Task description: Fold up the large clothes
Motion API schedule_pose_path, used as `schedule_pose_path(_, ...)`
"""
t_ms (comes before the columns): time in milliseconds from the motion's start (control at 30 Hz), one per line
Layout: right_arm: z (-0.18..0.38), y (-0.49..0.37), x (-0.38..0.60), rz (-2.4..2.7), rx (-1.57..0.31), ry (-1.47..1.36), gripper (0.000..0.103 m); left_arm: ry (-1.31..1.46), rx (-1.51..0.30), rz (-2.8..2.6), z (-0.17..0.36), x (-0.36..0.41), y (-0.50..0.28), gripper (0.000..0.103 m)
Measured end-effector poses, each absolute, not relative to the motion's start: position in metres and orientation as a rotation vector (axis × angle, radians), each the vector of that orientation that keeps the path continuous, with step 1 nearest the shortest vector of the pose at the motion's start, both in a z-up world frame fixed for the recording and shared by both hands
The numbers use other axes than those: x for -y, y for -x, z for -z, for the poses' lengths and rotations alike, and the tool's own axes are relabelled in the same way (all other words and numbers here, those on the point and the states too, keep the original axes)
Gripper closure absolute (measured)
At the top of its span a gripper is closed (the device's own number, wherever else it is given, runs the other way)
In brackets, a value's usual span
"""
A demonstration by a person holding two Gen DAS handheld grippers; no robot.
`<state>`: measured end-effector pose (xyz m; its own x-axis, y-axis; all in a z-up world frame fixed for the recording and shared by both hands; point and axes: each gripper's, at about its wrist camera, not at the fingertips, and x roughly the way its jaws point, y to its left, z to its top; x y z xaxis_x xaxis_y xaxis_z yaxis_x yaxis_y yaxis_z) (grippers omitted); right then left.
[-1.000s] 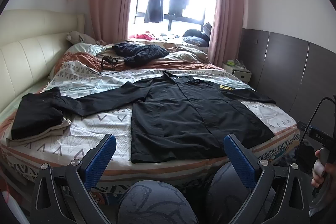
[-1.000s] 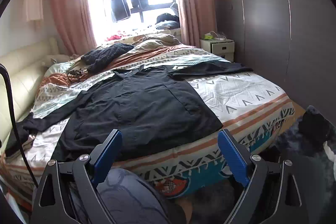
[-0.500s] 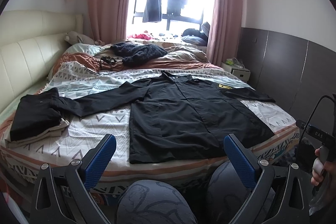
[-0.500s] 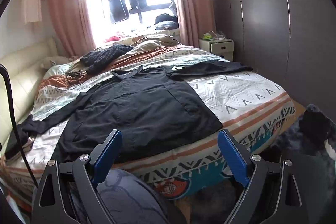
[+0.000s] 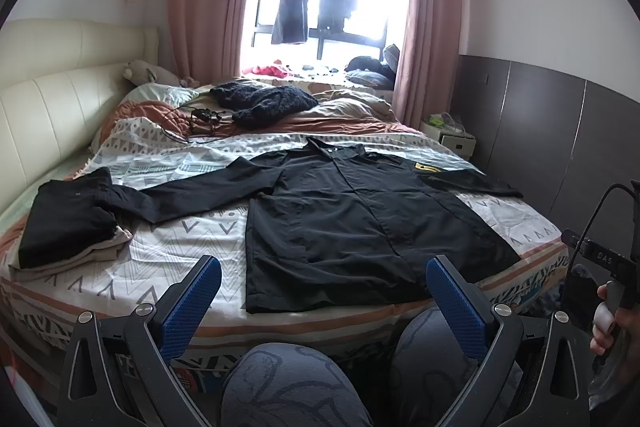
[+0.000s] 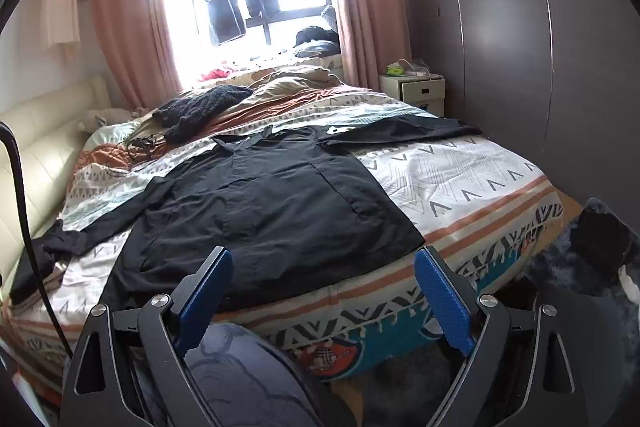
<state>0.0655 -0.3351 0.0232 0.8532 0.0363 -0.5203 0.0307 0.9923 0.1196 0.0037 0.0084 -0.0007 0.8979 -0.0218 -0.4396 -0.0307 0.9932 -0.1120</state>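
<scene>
Lying flat ahead of both claws, the long-sleeved black button-front shirt (image 5: 352, 223) is smoothed out on the patterned bed (image 5: 168, 247), sleeves outstretched, ready for folding. Left claw (image 5: 320, 303) and right claw (image 6: 322, 291) hover spread wide, empty, short of its hem.

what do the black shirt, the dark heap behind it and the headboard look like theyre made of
Black shirt: thin woven cloth, matte, lying flat with shallow creases; possibly cotton or a blend.
Dark heap: chunky knit, likely wool or acrylic, judging by its bumpy, fuzzy surface.
Headboard: cream padded leather or faux leather, smooth with a soft sheen and stitched panels.
</scene>
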Motion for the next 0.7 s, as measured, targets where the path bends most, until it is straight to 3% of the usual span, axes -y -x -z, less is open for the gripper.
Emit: schedule_pose_path(700,-0.0269,-0.0655,0.3363,-0.001,-0.550,-0.118,0.011,0.142,-0.433,0.006,-0.0032,-0.0103,0.0031,0.000)
